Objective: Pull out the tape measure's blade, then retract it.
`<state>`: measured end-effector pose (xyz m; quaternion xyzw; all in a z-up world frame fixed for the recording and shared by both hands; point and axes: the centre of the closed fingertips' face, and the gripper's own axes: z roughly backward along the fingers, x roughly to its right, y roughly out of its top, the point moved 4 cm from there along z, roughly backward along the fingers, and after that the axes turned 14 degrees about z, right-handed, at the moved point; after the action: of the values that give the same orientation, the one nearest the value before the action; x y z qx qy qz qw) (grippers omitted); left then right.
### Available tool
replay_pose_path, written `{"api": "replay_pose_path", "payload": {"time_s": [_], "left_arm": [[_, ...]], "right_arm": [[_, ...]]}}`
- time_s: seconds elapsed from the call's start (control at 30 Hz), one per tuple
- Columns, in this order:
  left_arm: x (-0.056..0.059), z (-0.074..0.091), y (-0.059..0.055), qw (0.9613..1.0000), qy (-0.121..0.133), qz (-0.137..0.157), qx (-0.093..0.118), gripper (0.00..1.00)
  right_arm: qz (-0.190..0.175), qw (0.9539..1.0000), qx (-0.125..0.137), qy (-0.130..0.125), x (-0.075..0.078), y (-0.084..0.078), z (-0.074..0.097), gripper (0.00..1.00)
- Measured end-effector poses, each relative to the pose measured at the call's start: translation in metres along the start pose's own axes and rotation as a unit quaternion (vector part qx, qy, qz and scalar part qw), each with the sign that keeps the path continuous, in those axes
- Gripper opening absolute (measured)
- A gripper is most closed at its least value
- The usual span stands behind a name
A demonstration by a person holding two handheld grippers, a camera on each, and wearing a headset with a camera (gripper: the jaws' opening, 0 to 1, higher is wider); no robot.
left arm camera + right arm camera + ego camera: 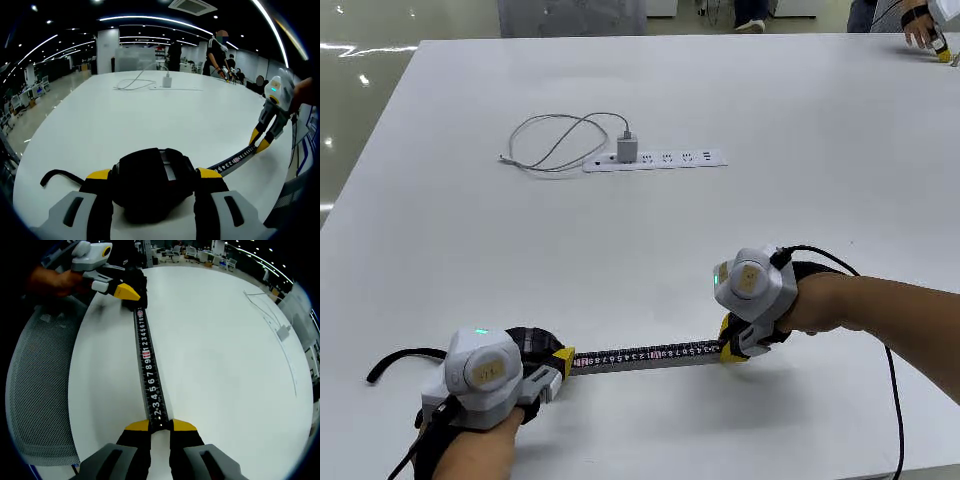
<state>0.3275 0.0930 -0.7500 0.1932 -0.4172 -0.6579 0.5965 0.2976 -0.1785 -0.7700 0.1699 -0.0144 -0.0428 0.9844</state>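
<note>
The black tape measure case sits clamped between the yellow-tipped fingers of my left gripper, low on the white table. In the head view the case is at the lower left with its black wrist strap trailing left. The black blade runs out to the right along the table, white and red numbers up. My right gripper is shut on the blade's end. The right gripper view shows the blade stretching from my right gripper to the case.
A white power strip with a plugged charger and a coiled grey cable lies mid-table, beyond the blade. Another person's hand works at the far right corner. A grey mesh chair stands beside the table's near edge.
</note>
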Motion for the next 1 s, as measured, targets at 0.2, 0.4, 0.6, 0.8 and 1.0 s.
{"api": "replay_pose_path", "payload": {"time_s": [0.2,0.4,0.6,0.8,1.0], "left_arm": [[0.0,-0.0001,0.0001,1.0,0.0,0.0,-0.001,0.61],[0.0001,0.0,0.0002,1.0,0.0,0.001,-0.003,0.62],[0.0,-0.0003,0.0001,1.0,-0.001,0.001,-0.003,0.61],[-0.0003,-0.0004,0.0001,1.0,-0.002,0.0,-0.002,0.61],[-0.0002,-0.0006,0.0,1.0,-0.001,0.002,-0.005,0.61]], "right_arm": [[-0.009,0.9999,-0.004,-0.002,-0.0007,0.0031,-0.0011,0.09],[-0.014,0.9999,-0.007,-0.001,-0.0002,0.0045,-0.0018,0.09],[-0.005,0.9999,-0.014,-0.005,-0.0009,0.0067,-0.0024,0.09],[-0.014,0.9998,-0.012,-0.007,0.0001,0.0082,-0.003,0.09],[-0.016,0.9997,-0.017,-0.008,0.0003,0.0101,-0.004,0.09]]}}
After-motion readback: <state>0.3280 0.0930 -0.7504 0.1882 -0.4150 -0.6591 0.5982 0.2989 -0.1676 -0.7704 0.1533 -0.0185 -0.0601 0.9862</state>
